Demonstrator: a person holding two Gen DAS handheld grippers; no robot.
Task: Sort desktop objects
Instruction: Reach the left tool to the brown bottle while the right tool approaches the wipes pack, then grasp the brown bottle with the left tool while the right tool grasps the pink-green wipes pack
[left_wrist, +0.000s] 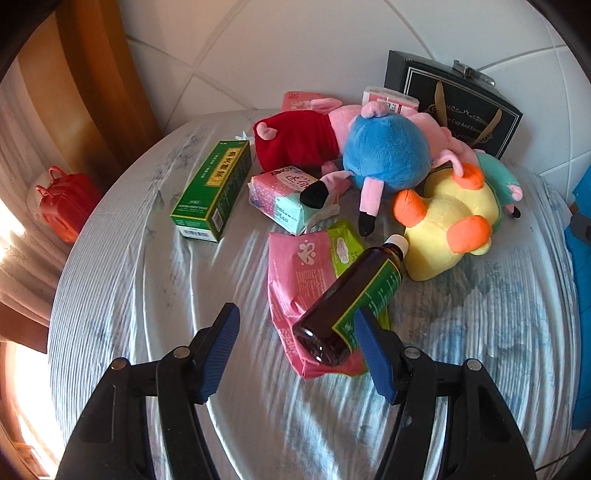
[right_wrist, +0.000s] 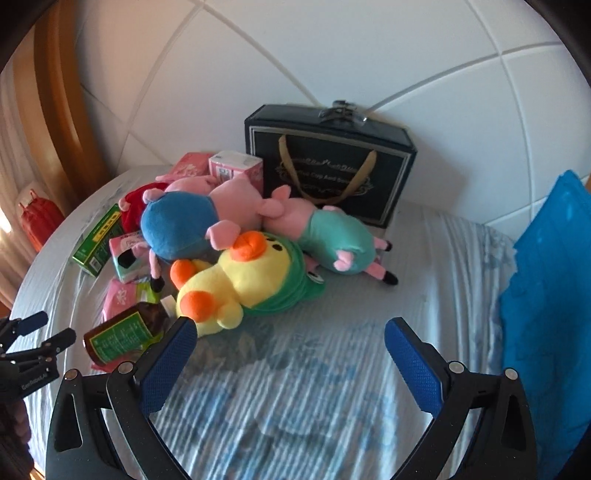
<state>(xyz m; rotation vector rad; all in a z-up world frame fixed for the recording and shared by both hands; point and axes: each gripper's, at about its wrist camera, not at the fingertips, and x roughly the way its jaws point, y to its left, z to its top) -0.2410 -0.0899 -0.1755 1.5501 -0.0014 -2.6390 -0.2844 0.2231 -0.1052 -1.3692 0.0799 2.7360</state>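
A pile of objects lies on the cloth-covered table (left_wrist: 147, 295). A brown medicine bottle (left_wrist: 351, 295) with a green label lies on pink and green tissue packs (left_wrist: 295, 280). My left gripper (left_wrist: 295, 325) is open, its right finger beside the bottle's base, holding nothing. A green medicine box (left_wrist: 214, 188), a Kotex pack (left_wrist: 284, 197), pig plush toys (left_wrist: 384, 151) and a yellow duck plush (left_wrist: 447, 225) lie behind. My right gripper (right_wrist: 291, 332) is open and empty, just in front of the duck plush (right_wrist: 236, 280). The bottle (right_wrist: 122, 332) shows at its left.
A black gift box (right_wrist: 332, 166) with gold handles stands against the white tiled wall. A blue sheet (right_wrist: 550, 295) stands at the right. A small red case (left_wrist: 66, 203) sits off the table at left. My left gripper shows at the right wrist view's left edge (right_wrist: 37, 336).
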